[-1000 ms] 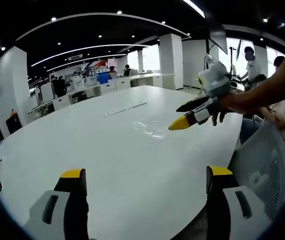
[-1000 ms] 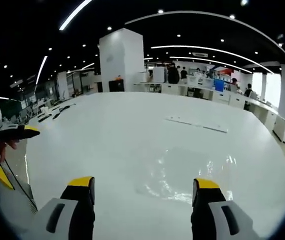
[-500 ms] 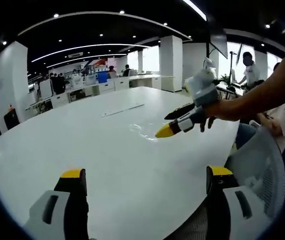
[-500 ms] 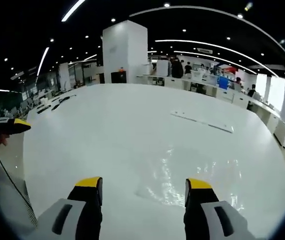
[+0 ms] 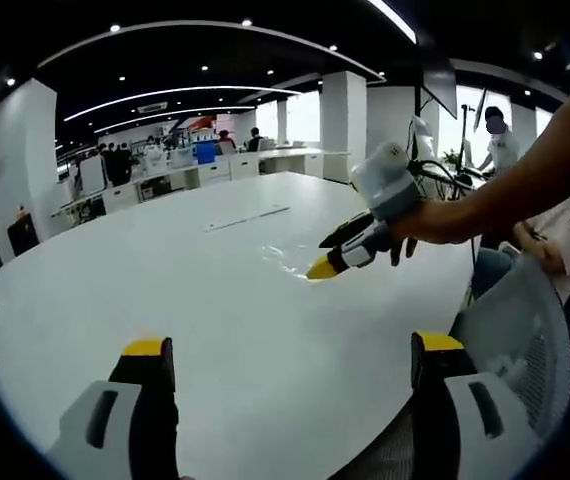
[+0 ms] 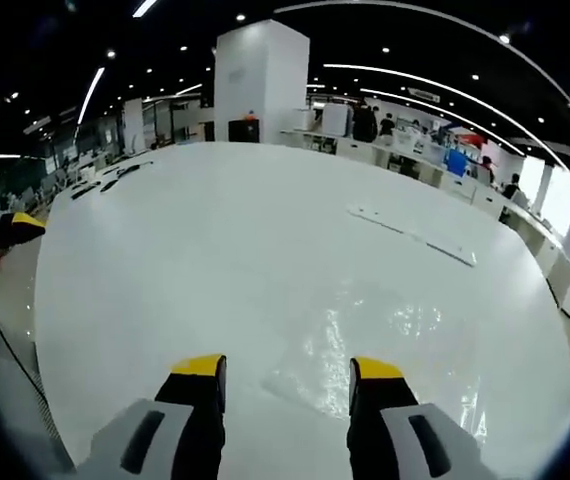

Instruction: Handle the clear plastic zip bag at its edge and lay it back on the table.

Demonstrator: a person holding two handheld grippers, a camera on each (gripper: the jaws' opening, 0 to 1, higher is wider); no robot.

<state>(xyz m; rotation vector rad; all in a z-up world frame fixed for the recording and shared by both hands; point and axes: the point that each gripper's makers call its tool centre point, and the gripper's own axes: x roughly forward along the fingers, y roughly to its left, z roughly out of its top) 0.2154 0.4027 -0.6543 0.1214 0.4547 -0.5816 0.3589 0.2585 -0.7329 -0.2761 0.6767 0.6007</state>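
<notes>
Right tongs (image 6: 287, 372) low over the near edge of the bag (image 6: 385, 340), jaws apart, lined up to pinch. Left tongs (image 5: 290, 352) apart, idle above the surface (image 5: 165, 280).

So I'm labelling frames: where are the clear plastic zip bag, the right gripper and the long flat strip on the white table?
clear plastic zip bag (image 6: 405, 340), right gripper view, crinkled middle.
right gripper (image 5: 327, 262), left gripper view, between the yellow fingertips.
long flat strip (image 6: 415, 236), right gripper view, mid-length.
</notes>
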